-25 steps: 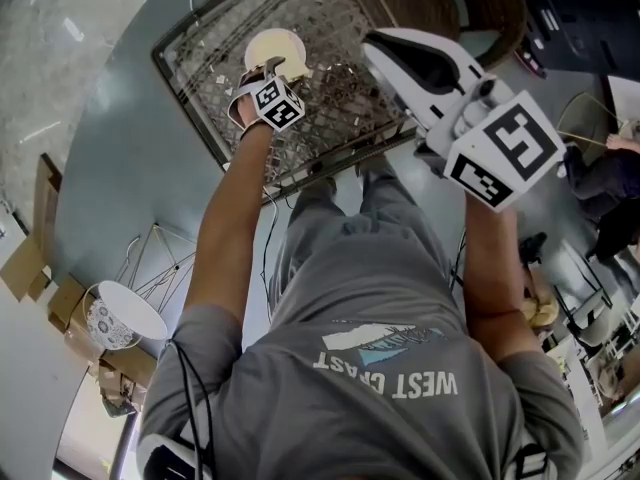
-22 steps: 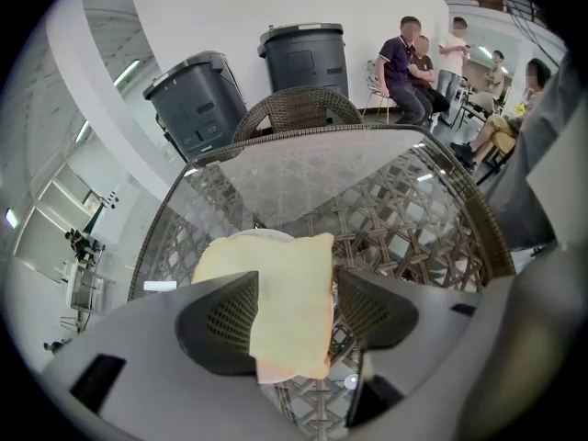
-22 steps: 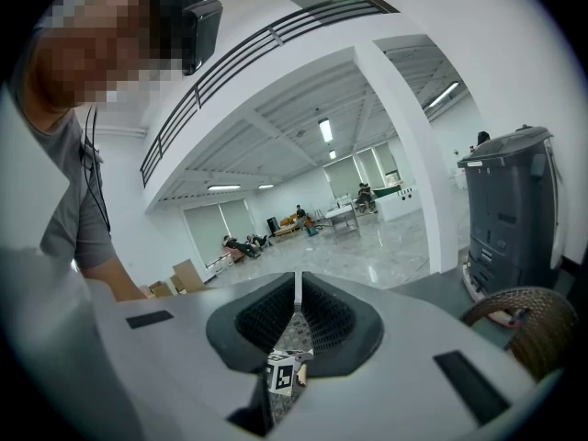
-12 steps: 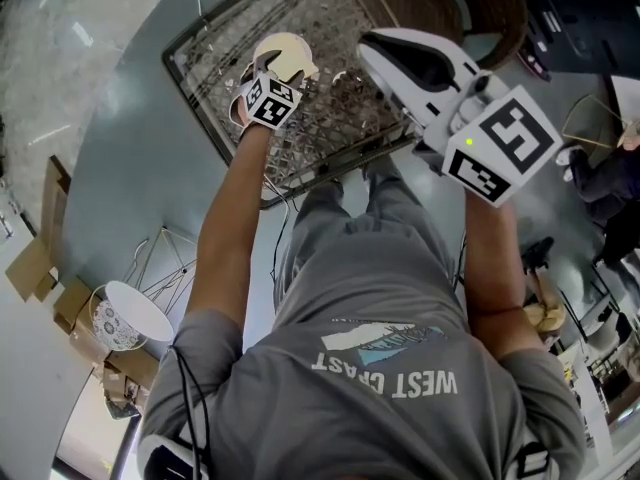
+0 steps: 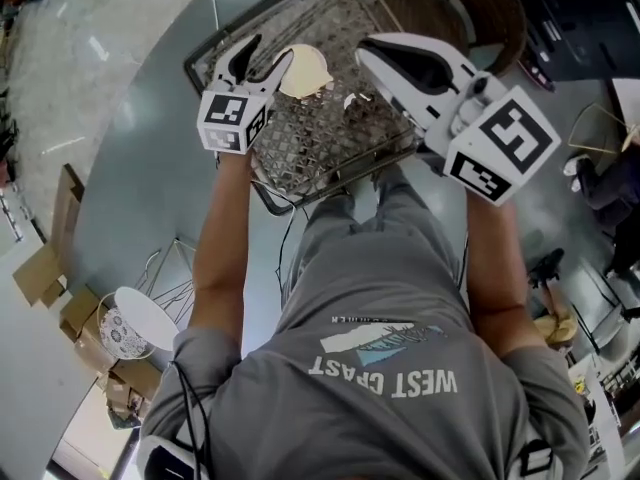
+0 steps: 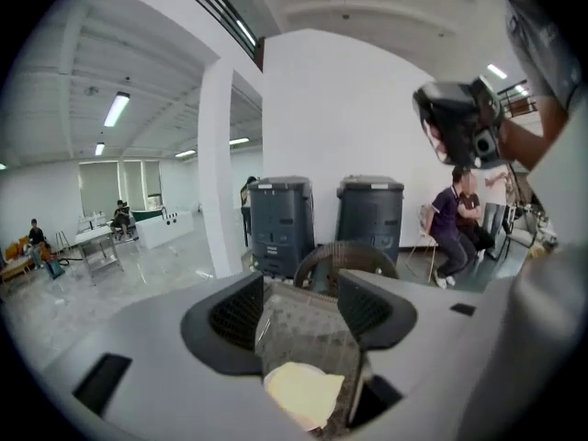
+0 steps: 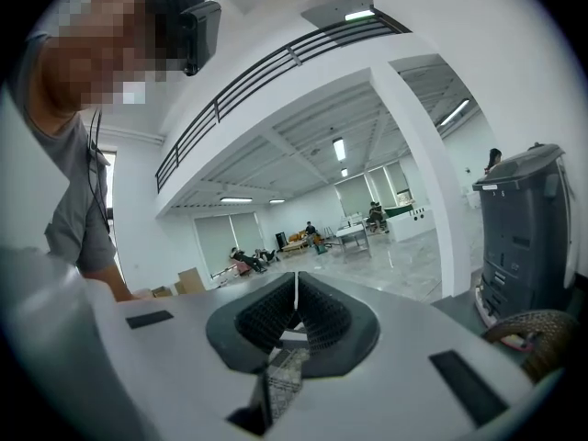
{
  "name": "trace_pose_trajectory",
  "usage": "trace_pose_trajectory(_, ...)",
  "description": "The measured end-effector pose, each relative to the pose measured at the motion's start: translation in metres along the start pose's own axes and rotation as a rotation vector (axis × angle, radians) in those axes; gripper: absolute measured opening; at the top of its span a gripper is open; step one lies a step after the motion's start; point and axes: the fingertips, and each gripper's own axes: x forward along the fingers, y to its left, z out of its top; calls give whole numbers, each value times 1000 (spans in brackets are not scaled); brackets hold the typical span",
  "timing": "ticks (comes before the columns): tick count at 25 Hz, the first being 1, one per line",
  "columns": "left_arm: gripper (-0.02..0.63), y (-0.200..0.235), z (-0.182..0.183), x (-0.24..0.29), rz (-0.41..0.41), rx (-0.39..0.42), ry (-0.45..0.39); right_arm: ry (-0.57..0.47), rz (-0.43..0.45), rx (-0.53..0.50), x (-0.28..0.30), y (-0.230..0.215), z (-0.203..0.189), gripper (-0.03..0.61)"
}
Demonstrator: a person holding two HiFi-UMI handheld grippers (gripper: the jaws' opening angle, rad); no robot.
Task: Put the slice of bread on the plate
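A pale cream slice of bread (image 5: 304, 69) lies on the patterned metal-framed table (image 5: 330, 138); I cannot make out a separate plate under it. My left gripper (image 5: 267, 54) hangs just left of the slice, above the table, jaws open and empty. In the left gripper view the bread (image 6: 303, 394) shows low between and below the open left gripper (image 6: 299, 315). My right gripper (image 5: 370, 48) is held high, close to the head camera, to the right of the slice. In the right gripper view that gripper (image 7: 295, 307) is shut with nothing in it.
A small white bit (image 5: 350, 100) lies on the table right of the bread. A wicker chair (image 5: 455, 3) stands beyond the table. A white round stand on wire legs (image 5: 130, 320) and cardboard boxes (image 5: 45, 268) sit on the floor at left. People sit in the hall (image 6: 459, 232).
My left gripper has lifted off the pale slice and drawn back to the left, and its jaws now stand open. The right gripper has barely moved.
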Motion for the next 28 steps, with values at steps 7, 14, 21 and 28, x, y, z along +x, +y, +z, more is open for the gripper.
trace_pose_trajectory(7, 195, -19, 115, -87, -32, -54, -311, -70, 58, -32, -10, 41, 26, 6)
trace_pose_trajectory(14, 8, -43, 199, -198, -117, 5, -562, -135, 106, -108, -12, 93, 54, 5)
trace_pose_trajectory(21, 7, -67, 244, -296, -158, 80, -680, -172, 109, -153, -23, 144, 87, 5)
trace_pose_trajectory(28, 8, -72, 245, -351, -128, 116, -722, -206, 106, -224, -33, 179, 107, 5)
